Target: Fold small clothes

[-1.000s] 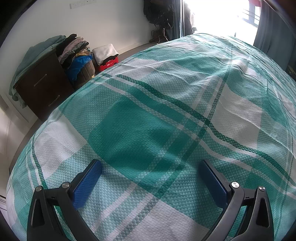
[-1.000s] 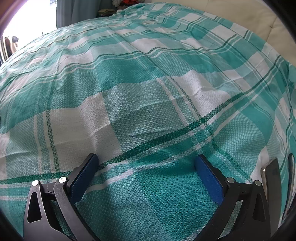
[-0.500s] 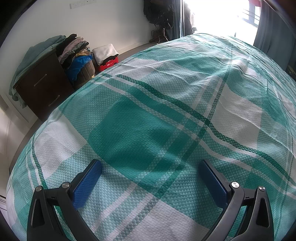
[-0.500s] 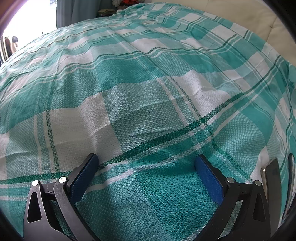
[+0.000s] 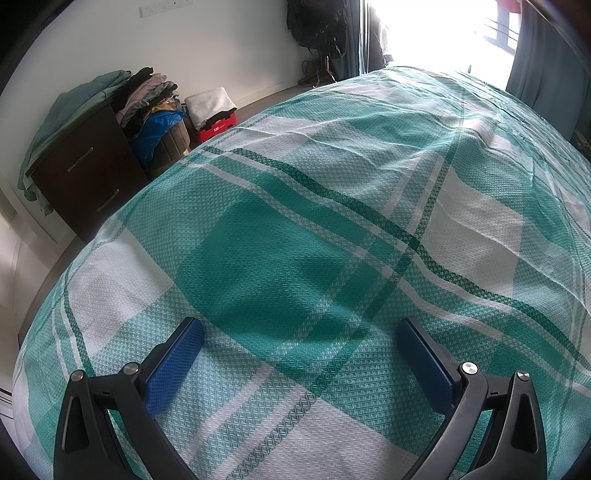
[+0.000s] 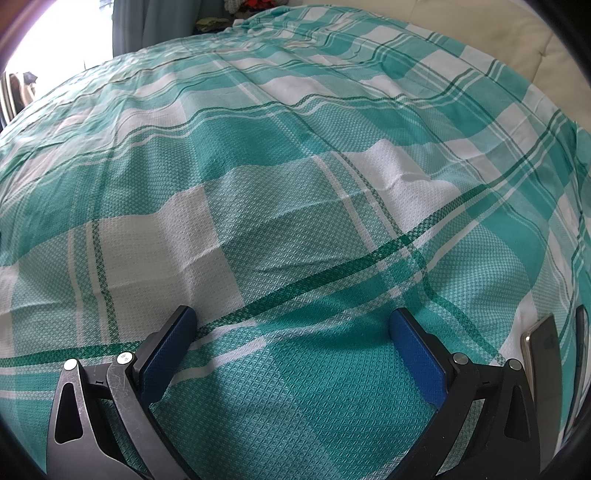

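Both grippers are hovering low over the bed, and neither one is holding anything. The left gripper is sitting with its blue pads spread wide apart, nothing but the green-and-white checked bedsheet showing between them. The right gripper is doing the same, its jaws parted wide, its blue fingertips resting close above the same checked cloth.

I am not seeing any small garment laid out on the sheet in either view. The only clothes in sight are lying well away from the grippers: a pile of folded clothes is stacked beside a dark wooden drawer cabinet against the far wall, with a grey-green cloth draping over the cabinet's top. Near them, a red crate is standing on the floor with a white bundle on top.

At the right gripper's outer side, a phone is lying on the sheet's edge. A cream headboard is rising behind the bed.
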Demonstrator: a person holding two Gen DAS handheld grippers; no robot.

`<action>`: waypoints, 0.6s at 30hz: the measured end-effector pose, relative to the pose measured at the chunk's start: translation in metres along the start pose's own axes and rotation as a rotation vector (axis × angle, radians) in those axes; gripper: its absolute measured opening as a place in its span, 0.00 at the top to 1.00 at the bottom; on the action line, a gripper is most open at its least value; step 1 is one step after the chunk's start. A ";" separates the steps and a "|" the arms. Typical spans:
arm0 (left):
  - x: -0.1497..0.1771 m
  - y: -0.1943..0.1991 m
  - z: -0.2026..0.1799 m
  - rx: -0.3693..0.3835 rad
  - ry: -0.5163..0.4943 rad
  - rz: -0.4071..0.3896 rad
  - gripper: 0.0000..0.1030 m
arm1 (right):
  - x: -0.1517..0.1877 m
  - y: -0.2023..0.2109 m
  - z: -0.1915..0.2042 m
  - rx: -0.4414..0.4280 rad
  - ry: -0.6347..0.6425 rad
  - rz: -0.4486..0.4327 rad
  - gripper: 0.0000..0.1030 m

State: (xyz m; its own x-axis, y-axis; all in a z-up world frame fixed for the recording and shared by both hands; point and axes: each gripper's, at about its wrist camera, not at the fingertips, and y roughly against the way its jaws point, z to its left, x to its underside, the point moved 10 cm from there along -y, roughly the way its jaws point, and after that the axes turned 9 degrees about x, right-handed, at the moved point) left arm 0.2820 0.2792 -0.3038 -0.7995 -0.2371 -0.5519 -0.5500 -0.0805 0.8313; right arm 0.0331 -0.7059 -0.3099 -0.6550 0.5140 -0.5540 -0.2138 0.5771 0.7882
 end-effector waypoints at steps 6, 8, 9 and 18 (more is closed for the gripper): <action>0.000 0.000 0.000 0.000 0.000 0.000 0.00 | 0.000 0.000 0.000 0.000 0.000 0.000 0.00; 0.000 0.000 0.000 0.000 0.000 0.000 0.00 | 0.000 0.000 0.001 0.000 0.000 0.000 0.00; 0.000 0.000 0.000 0.000 0.000 0.000 0.00 | 0.000 0.000 0.000 0.000 0.000 0.000 0.00; -0.001 -0.001 -0.001 -0.016 -0.002 -0.008 0.00 | 0.000 0.000 0.001 0.011 0.007 0.003 0.00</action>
State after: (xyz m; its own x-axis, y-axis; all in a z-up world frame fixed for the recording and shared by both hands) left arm 0.2834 0.2781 -0.3039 -0.7953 -0.2348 -0.5589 -0.5526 -0.0980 0.8276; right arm 0.0343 -0.7051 -0.3099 -0.6604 0.5113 -0.5499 -0.2043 0.5824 0.7868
